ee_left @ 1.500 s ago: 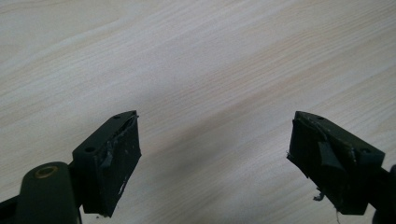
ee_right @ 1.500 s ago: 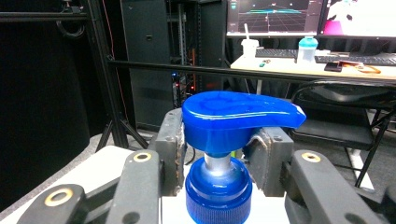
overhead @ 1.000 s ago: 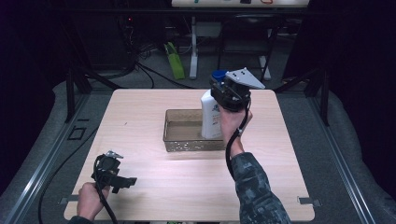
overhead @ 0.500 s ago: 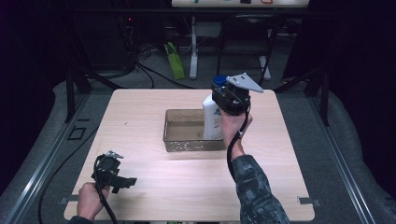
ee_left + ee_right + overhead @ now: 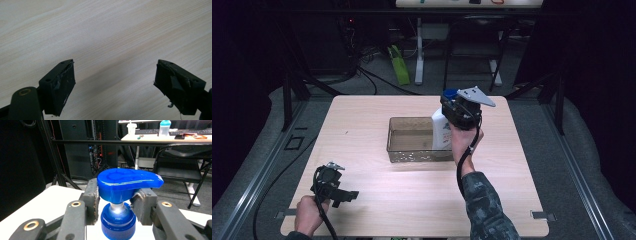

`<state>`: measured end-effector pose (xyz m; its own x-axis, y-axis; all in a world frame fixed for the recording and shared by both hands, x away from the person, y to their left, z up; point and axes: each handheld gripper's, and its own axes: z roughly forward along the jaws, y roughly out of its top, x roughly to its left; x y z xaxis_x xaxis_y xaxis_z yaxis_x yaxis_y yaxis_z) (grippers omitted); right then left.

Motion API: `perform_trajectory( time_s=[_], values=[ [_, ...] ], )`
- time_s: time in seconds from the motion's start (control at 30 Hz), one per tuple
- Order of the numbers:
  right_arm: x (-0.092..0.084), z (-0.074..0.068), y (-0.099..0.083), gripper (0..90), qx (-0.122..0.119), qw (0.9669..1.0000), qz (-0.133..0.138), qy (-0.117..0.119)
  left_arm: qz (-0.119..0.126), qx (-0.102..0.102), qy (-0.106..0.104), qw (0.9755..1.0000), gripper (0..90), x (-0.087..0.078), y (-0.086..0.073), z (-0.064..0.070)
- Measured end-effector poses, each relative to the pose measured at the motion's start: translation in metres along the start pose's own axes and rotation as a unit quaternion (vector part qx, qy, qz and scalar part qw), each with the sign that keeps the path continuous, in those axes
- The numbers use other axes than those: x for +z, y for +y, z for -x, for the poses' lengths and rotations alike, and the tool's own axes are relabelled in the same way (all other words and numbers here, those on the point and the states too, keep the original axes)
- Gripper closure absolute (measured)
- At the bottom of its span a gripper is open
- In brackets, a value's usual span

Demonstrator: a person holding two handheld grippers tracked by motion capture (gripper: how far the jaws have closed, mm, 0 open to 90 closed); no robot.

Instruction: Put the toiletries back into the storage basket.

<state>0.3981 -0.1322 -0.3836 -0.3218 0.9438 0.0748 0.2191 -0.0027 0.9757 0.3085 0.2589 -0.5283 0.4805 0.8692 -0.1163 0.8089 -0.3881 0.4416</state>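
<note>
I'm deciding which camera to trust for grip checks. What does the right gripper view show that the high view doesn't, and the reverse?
Right gripper view alone: the right gripper's jaws closed on the neck under the blue pump head, above the blue collar, plus a desk with a keyboard far behind.

High view alone: the metal tray with the white bottle body standing at its right end, the whole table, and the left gripper held low at the near left.

Both share: the pump bottle held by the right gripper.

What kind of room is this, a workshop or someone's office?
Probably a lab or recording studio: a lone wooden table ringed by dark curtains, cables on the floor, an equipment rack, and a desk with a keyboard behind.
</note>
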Motion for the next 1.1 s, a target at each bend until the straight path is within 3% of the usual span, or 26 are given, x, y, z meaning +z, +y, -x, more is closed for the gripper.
perform_trajectory(
  time_s=[0.5, 1.1],
  values=[
    [0.0, 0.003, -0.014, 59.5, 0.003, 0.9999, -0.011, -0.002, -0.001, -0.002, 0.002, 1.0, 16.2, 0.001, 0.0, 0.0],
    [-0.009, 0.015, -0.019, 58.9, -0.003, 0.9997, -0.009, 0.021, -0.005, 0.007, 0.001, 1.0, 16.2, 0.002, 0.001, 0.004]
  ],
)
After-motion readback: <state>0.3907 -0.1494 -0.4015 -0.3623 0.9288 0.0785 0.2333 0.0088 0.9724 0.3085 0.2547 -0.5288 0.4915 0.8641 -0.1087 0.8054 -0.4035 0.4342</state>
